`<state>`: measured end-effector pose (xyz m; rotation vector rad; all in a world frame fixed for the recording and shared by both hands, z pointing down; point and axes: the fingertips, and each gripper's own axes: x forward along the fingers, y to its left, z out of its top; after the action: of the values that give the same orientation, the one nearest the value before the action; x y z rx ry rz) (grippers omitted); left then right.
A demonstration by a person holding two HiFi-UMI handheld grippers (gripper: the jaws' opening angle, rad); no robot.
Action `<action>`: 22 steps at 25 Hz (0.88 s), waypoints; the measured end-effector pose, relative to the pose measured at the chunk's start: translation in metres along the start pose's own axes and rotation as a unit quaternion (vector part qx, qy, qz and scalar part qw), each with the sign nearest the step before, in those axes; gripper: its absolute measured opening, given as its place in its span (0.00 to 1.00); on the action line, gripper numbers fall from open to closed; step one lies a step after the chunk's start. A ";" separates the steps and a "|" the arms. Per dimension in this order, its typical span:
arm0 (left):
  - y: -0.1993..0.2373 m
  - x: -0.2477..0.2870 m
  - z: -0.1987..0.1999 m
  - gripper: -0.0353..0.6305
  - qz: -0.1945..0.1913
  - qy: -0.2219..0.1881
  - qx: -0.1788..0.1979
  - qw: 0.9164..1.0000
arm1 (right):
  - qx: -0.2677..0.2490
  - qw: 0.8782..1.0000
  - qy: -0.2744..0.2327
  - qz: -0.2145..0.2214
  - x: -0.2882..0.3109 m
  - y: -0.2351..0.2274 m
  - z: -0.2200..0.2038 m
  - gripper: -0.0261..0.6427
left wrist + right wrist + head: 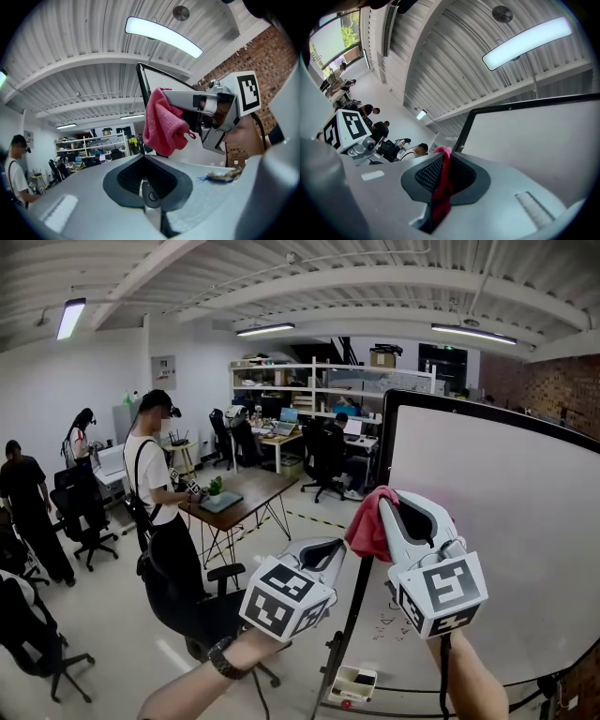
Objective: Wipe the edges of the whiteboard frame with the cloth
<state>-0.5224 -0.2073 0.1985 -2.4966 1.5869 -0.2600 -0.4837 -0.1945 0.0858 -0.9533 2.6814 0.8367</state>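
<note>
- Progress: the right gripper [392,510] has its jaws clamped on the pink terry cloth [367,527]. The cloth sits at picture centre, over the left edge of the black metal frame [383,437] of the white whiteboard [506,521]. Contact cannot be confirmed.
- Judgement: wiping has at most begun; the top, right and lower edges remain.
- Left gripper [330,554]: jaws together, empty, just left of the frame.
- Writing: none legible. The faint marks [386,622] low on the board are unreadable.
</note>
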 end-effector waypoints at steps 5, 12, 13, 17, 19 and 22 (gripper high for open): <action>-0.020 0.007 -0.021 0.06 -0.015 0.028 0.000 0.999 | 0.003 1.000 0.020 0.015 -0.013 0.016 -0.026 0.08; -0.035 0.006 -0.072 0.06 -0.012 0.059 -0.019 0.998 | 0.028 0.997 0.052 0.048 -0.036 0.037 -0.070 0.08; -0.032 0.004 -0.082 0.06 -0.008 0.064 -0.021 0.998 | 0.034 0.997 0.056 0.050 -0.037 0.040 -0.076 0.08; -0.025 -0.002 -0.123 0.06 0.003 0.087 -0.053 0.995 | 0.061 0.995 0.063 0.055 -0.041 0.050 -0.103 0.08; -0.022 -0.003 -0.136 0.06 0.016 0.094 -0.067 0.993 | 0.076 0.993 0.069 0.062 -0.041 0.053 -0.118 0.08; -0.025 -0.004 -0.156 0.06 0.035 0.098 -0.078 0.991 | 0.076 0.992 0.082 0.063 -0.046 0.065 -0.140 0.08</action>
<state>-0.5393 -0.2018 0.3555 -2.5940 1.8330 -0.3981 -0.4849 -0.2078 0.2466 -0.8596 2.9226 0.5892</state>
